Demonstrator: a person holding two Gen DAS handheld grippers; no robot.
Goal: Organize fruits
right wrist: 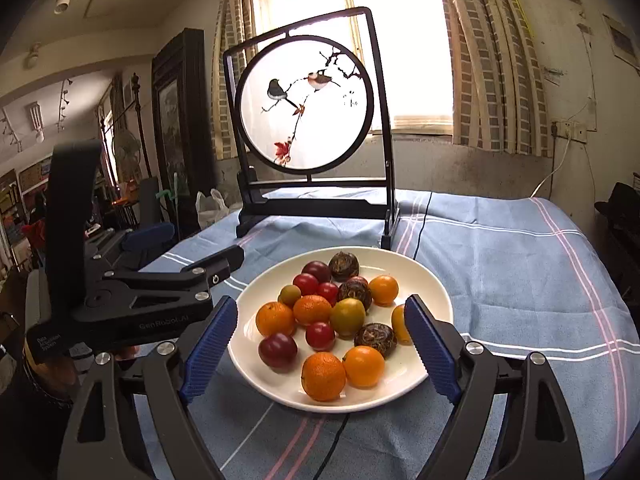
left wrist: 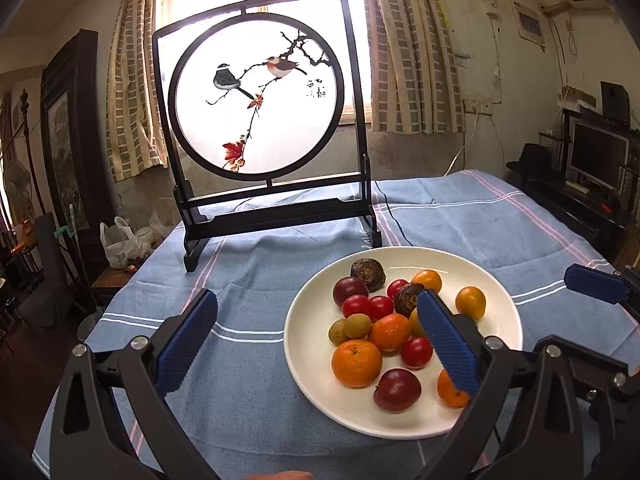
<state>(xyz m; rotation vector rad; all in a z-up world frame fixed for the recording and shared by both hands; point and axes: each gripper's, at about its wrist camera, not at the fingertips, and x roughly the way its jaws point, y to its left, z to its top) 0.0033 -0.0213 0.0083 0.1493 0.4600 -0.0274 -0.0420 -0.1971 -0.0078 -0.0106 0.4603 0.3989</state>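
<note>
A white plate (left wrist: 304, 364) on the blue cloth holds several fruits: oranges (left wrist: 356, 362), red plums (left wrist: 397, 390), small red tomatoes (left wrist: 356, 306), green longans (left wrist: 357, 326) and dark brown wrinkled fruits (left wrist: 368, 275). My left gripper (left wrist: 316, 312) is open and empty, its right finger over the plate's middle, its left finger over the cloth. The plate (right wrist: 420, 280) also shows in the right wrist view with the same fruits (right wrist: 323, 376). My right gripper (right wrist: 320, 314) is open and empty, straddling the plate's near half just above it.
A black-framed round bird screen (left wrist: 260, 96) stands on the cloth behind the plate. A thin black cable (left wrist: 394, 216) runs past the plate. The left gripper body (right wrist: 132, 300) sits left of the plate. The blue cloth (left wrist: 248, 276) covers the table.
</note>
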